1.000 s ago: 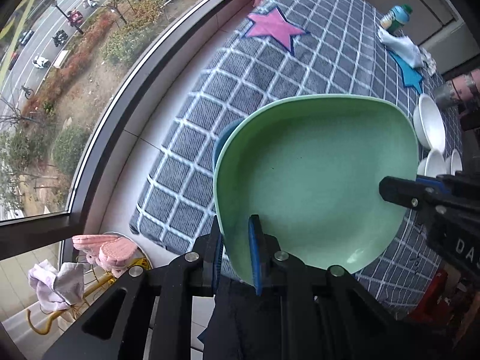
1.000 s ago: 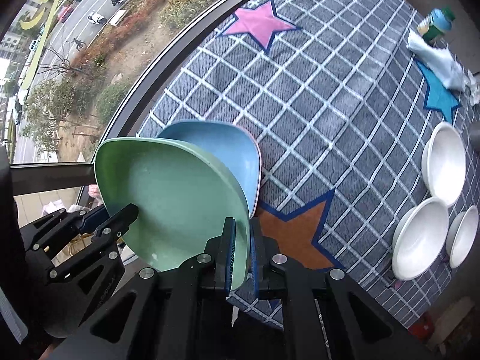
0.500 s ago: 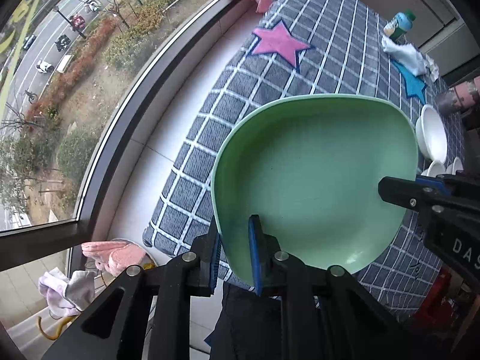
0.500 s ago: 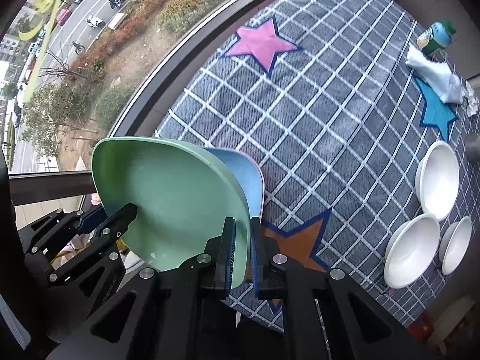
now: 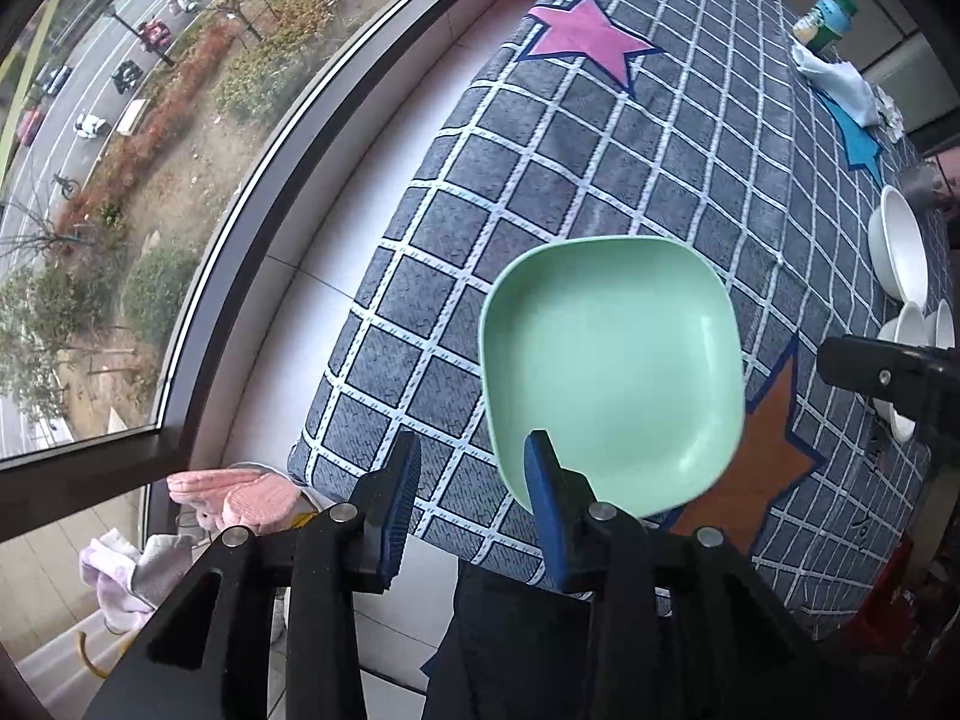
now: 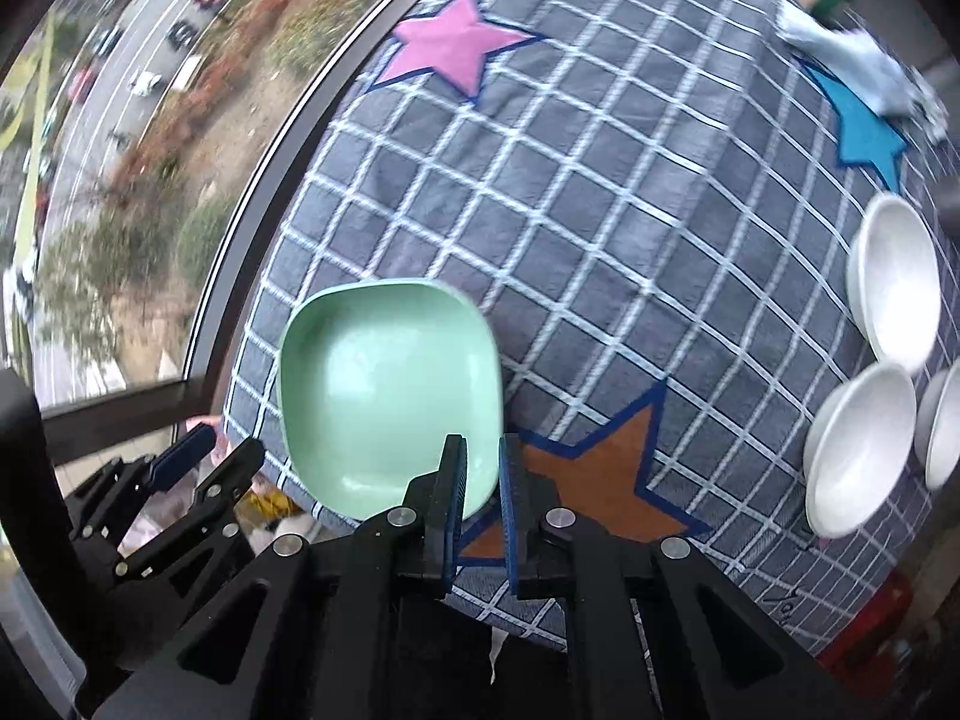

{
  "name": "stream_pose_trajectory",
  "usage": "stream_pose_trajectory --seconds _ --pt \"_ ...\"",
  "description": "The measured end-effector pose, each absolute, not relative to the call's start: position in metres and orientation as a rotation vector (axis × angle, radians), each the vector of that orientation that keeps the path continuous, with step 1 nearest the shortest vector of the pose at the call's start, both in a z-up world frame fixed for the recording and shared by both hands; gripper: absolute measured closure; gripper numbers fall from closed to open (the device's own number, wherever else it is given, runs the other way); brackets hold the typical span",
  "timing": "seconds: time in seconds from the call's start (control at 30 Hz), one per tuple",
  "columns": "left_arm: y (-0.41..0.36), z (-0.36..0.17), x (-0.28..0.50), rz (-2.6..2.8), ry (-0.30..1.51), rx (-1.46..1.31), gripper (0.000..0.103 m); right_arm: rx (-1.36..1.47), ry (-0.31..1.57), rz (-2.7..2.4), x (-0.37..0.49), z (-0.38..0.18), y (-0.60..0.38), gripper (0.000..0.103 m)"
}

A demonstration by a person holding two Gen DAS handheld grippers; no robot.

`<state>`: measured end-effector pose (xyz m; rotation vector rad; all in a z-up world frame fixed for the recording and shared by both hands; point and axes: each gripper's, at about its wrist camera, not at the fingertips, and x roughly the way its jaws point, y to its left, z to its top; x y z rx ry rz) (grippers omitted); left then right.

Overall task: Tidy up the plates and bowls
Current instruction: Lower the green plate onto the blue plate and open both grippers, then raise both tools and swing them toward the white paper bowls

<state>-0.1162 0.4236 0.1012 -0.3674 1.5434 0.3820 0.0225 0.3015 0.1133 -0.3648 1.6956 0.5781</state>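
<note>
L gripper [image 5: 474, 450] is pointing straight down w/ jaws partly apart, having just been opening. Only checked cloth [image 5: 540, 180] is showing in the gap, so it's holding nothing. R gripper [image 6: 482, 450] is sitting w/ pads nearly together, just a slit. In the L view its tip is standing clear of the green plate [image 5: 612, 360], so it's prob. gripping nothing either.

The plate is lying face-up on the cloth at the window-side corner, 1 corner beside the orange star [image 6: 600, 480]. Looks like a 2-handed set-down, each gripper taking 1 edge to keep the plate level. Can't tell if anything's lying under it.

3 white bowls [image 6: 894, 276] are waiting together at the far edge, well apart from the plate, so plates and bowls are prob. going in separate groups.

Writing: none legible. The label on the bottle [image 5: 825, 21] is too small to read.
</note>
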Motion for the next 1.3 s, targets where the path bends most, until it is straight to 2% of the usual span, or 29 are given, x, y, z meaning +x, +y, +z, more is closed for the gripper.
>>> stream_pose_trajectory --seconds 0.2,0.27,0.3,0.33,0.43,0.63,0.97,1.3 --pt "0.395 0.119 -0.099 0.313 1.5 -0.258 0.053 -0.365 1.673 0.594 0.014 0.126 0.286 0.091" --pt "0.385 0.128 -0.092 0.291 1.483 -0.202 0.049 -0.394 1.62 0.601 0.01 0.137 0.279 0.065" --pt "0.379 0.133 -0.088 0.277 1.471 -0.172 0.048 -0.402 1.587 0.599 0.009 0.143 0.274 0.032" --pt "0.374 0.137 -0.084 0.264 1.459 -0.146 0.045 -0.413 1.519 0.59 0.008 0.156 0.266 0.025" --pt "0.356 0.153 -0.075 0.223 1.425 -0.084 0.038 -0.398 1.409 0.594 0.008 0.184 0.245 0.025" --pt "0.317 0.186 -0.054 0.137 1.36 -0.01 0.024 -0.334 1.366 0.5 0.014 0.211 0.19 0.025" --pt "0.238 0.224 -0.029 0.007 1.304 0.13 0.023 -0.179 1.391 0.341 0.021 0.234 0.087 0.025" --pt "0.171 0.282 -0.018 -0.032 1.156 0.273 0.021 -0.071 1.343 0.259 0.021 0.258 0.017 0.025"
